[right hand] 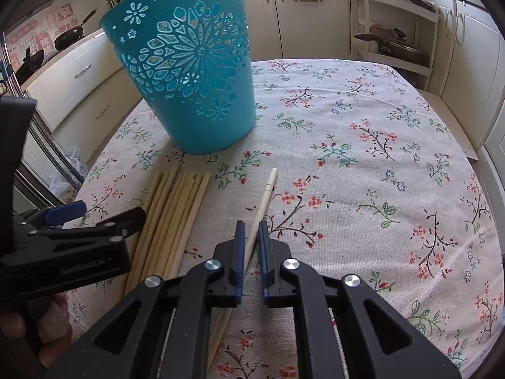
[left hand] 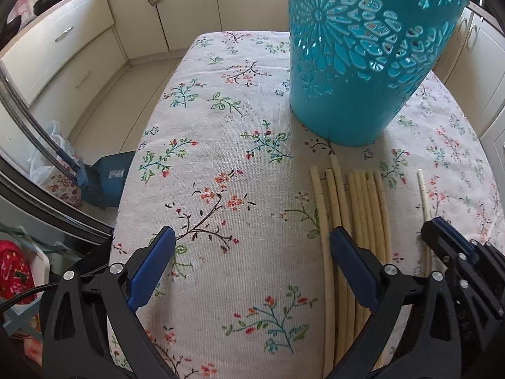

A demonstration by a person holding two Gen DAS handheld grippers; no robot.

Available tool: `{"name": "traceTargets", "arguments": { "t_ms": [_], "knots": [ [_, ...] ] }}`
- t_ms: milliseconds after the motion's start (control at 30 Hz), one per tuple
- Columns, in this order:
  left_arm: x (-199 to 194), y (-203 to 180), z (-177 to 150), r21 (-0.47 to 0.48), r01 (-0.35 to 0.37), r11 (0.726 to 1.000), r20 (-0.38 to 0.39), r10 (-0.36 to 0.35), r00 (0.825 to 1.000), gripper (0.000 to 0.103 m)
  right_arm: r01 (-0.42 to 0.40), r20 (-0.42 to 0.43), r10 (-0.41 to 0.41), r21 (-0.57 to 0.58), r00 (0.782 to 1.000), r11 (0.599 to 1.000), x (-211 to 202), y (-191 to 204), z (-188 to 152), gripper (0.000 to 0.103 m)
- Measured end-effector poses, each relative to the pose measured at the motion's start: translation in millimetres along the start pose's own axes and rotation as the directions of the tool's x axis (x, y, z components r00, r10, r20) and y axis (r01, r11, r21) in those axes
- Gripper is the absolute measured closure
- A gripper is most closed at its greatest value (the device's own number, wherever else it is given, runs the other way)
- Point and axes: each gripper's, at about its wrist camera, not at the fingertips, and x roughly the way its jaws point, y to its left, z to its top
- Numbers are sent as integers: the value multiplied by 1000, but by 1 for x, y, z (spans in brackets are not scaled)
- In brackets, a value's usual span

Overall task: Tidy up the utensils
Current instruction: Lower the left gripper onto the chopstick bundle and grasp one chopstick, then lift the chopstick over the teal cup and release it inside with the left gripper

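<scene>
One chopstick [right hand: 263, 203] pinched in right tongs [right hand: 251, 230], bundle [right hand: 176, 208] beside, teal basket [right hand: 192, 72] beyond.

text: none legible; wall stickers [right hand: 47, 28] | characters too blurred; blue box [left hand: 115, 173] | label unreadable

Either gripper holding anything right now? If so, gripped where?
Right gripper is shut on the lone chopstick, partway along its shaft, the far tip sticking out past the jaws. Left gripper is open and empty.
</scene>
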Motion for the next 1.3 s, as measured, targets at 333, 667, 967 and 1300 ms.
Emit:
{"name": "traceTargets", "arguments": {
  "t_ms": [333, 667, 967, 1300],
  "knots": [
    [-4, -11, 7, 47, 58, 997, 44, -60, 997, 72, -9, 2, 9, 7, 1000, 1000, 3, -7, 8, 94],
    [-70, 13, 10, 6, 382, 924, 35, -382, 924, 98, -65, 7, 65, 67, 998, 996, 4, -15, 10, 94],
    [-209, 26, 94, 68, 521, 851, 541, -471, 697, 98, -89, 16, 88, 88, 996, 992, 4, -17, 12, 94],
    [-180, -2, 173, -89, 341, 936, 756, -160, 635, 98, -112, 26, 110, 100, 994, 989, 5, -23, 12, 94]
  ]
}}
